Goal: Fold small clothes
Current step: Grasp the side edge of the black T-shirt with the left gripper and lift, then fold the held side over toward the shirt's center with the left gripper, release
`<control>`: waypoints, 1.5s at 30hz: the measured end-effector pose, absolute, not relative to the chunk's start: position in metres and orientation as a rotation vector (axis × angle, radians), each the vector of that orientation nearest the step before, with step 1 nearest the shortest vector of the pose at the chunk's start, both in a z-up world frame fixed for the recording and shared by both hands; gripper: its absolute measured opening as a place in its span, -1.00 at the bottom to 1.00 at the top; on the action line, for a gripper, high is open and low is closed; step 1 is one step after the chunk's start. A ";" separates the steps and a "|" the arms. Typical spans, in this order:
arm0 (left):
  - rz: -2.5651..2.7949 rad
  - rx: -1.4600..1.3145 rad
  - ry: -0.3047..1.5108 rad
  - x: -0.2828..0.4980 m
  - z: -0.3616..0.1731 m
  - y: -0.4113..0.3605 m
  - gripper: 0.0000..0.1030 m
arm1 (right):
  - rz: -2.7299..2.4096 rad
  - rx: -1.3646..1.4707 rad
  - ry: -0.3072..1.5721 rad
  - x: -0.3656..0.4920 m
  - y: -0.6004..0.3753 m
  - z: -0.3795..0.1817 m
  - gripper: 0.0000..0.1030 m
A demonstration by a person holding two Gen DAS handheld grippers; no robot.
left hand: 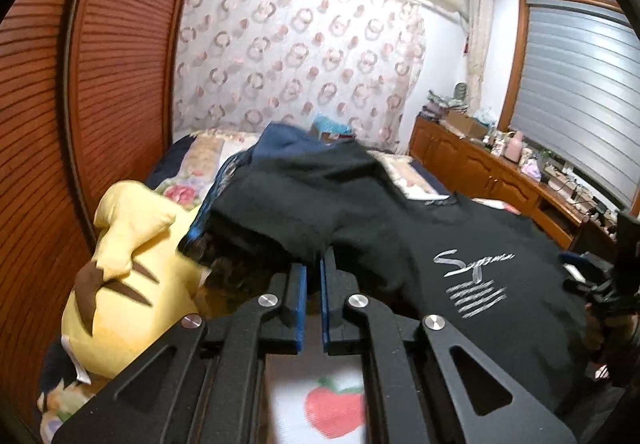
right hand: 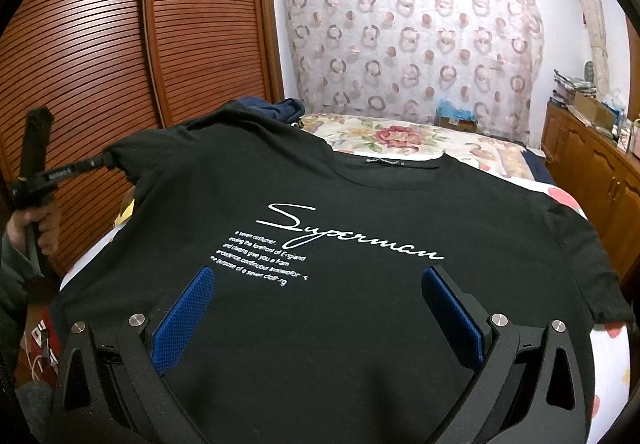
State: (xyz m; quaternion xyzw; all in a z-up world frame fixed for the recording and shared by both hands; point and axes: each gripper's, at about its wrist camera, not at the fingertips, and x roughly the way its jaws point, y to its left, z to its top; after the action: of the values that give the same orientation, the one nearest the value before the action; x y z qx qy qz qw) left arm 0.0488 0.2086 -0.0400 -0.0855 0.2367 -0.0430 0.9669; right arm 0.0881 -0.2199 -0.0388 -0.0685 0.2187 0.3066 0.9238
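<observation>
Pinching black T-shirt [right hand: 360, 204] sleeve, left gripper [left hand: 314, 264], right gripper [right hand: 316, 284] wide, yellow plush [left hand: 124, 264] beside.

My left gripper [left hand: 315, 264] has its blue-padded fingers [left hand: 300, 284] nearly together, pinching a fold of the black T-shirt [left hand: 460, 244] and lifting that part up in a bunch. White script and stripes show on the shirt's chest to the right. A yellow plush toy [left hand: 120, 264] lies at the left on the bed [left hand: 208, 148], beside the louvred wooden doors [left hand: 100, 64].
</observation>
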 end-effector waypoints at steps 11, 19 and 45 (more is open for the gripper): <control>-0.181 -0.012 0.462 0.092 0.019 0.139 -0.88 | 0.595 -0.109 0.434 0.083 -0.229 -0.038 1.00; -0.268 0.057 0.563 0.112 0.005 0.091 -0.36 | 0.568 -0.087 0.433 0.075 -0.232 -0.041 1.00; -0.009 -0.007 0.456 0.014 -0.015 0.147 0.52 | 0.960 -0.305 0.313 0.089 -0.064 0.016 0.47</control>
State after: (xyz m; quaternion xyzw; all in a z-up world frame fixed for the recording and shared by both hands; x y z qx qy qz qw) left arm 0.0144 0.1473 -0.0151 -0.0037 0.2260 -0.0044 0.9741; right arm 0.0893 -0.0642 0.0157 -0.1453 0.1496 0.4581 0.8641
